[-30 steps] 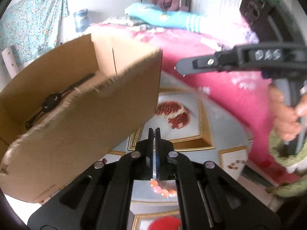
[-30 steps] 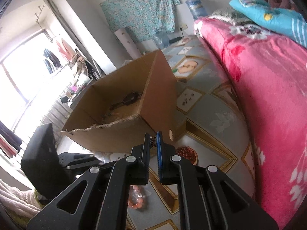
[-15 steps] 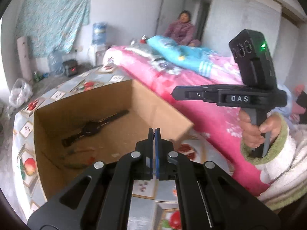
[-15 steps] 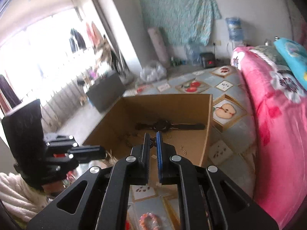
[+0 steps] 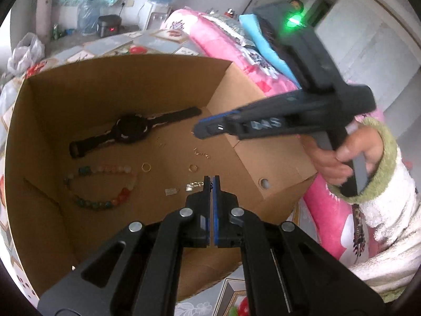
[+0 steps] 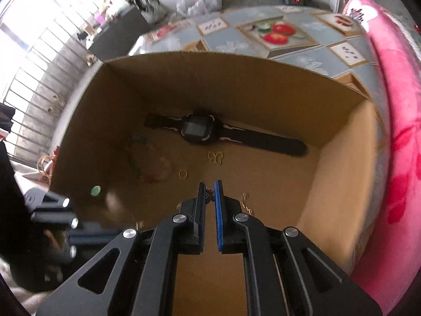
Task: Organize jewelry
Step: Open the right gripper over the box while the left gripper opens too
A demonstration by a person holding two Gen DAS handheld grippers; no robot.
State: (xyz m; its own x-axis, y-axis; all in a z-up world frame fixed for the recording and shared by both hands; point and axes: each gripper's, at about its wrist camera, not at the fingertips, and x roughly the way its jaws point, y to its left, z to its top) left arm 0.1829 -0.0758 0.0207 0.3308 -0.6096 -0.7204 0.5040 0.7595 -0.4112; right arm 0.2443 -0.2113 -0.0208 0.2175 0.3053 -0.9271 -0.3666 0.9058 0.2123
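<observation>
Your right tool (image 6: 209,193) pinches what looks like a small charm above the box (image 6: 339,163); watch (image 6: 196,130), beads (image 5: 101,184), rings already inside; left tool (image 5: 212,184) closed, empty.

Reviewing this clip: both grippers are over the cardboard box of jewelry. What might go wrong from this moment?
1. The right gripper pinches a small dark metal ornament only at its tips; it may slip out and land among the loose pieces.
2. Tiny gold rings and the multicoloured bead bracelet lie close together on the floor of the brown cardboard box, so a drop could tangle or scatter them.
3. The shut left gripper hangs nearby; the two tools might collide.
</observation>
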